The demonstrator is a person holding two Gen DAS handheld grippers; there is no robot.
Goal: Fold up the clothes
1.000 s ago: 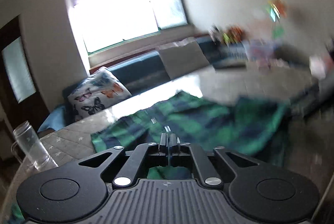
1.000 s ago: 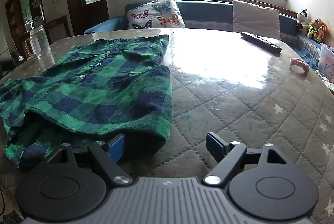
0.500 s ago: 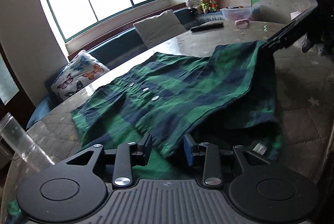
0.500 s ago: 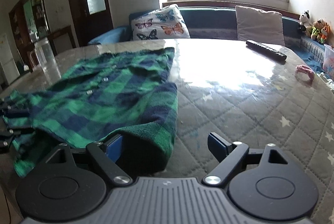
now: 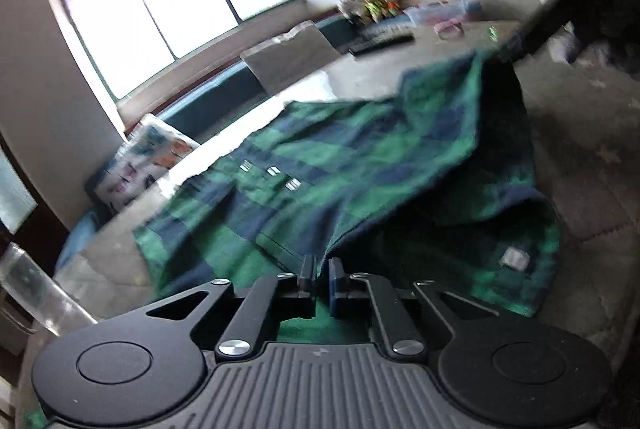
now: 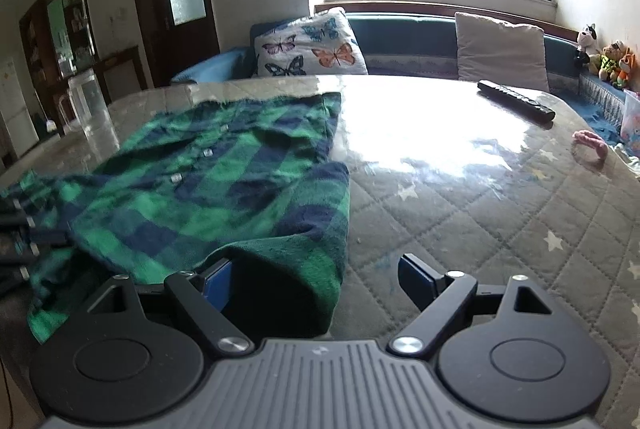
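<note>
The green-and-navy plaid shirt lies buttoned side up on the quilted counter, spread from about 9 o'clock to the middle of my right view, its near edge raised off the surface with dark shadow beneath. Three pale buttons run along its placket, and a white label shows on the lower layer at 4 o'clock in my left view. My left claw is nearly closed, pinching the shirt's near hem between its fingers. My right claw stands wide open; its left finger is tucked under the lifted fold, its right finger over bare counter. A clear pitcher stands at 10 o'clock; I cannot tell what it holds. A black remote and a pink band lie at 2 o'clock, well apart from the shirt.
</note>
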